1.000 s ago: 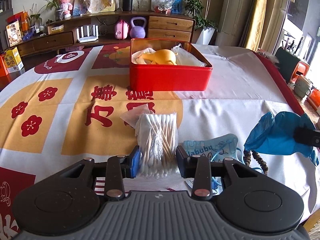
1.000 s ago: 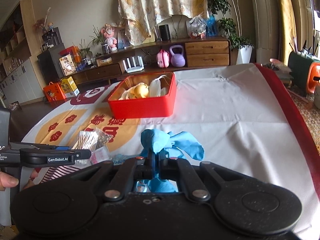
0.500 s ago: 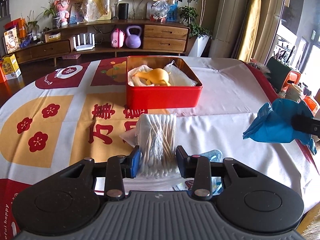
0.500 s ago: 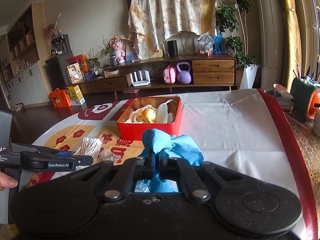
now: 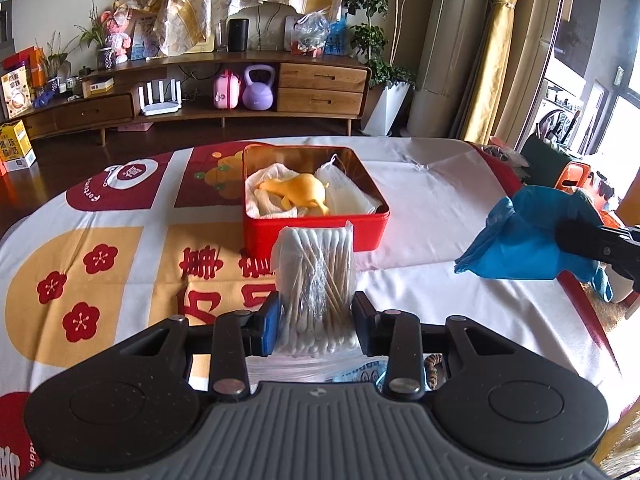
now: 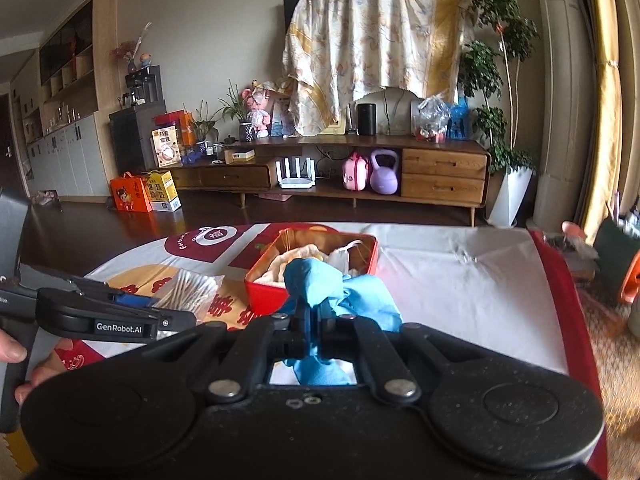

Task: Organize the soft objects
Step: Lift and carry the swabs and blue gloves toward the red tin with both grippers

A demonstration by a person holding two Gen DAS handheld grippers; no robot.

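My left gripper (image 5: 315, 322) is shut on a clear bag of cotton swabs (image 5: 314, 276) and holds it above the table, just in front of the red tin box (image 5: 316, 234). The box holds white cloth and a yellow rubber toy (image 5: 300, 196). My right gripper (image 6: 314, 314) is shut on a blue glove (image 6: 320, 280), held in the air right of the box; it also shows in the left wrist view (image 5: 524, 240). The swab bag (image 6: 188, 290) and red box (image 6: 268, 294) show in the right wrist view.
The table carries a white, red and yellow cloth (image 5: 420, 200). A blue printed pouch (image 5: 360, 372) and a beaded ring lie under my left gripper. A wooden sideboard (image 5: 240, 92) stands beyond the table. Chairs and clutter are at the right.
Both grippers have risen and moved toward the red box with their loads. The swab bag has left the table; the blue pouch now lies below the left gripper.
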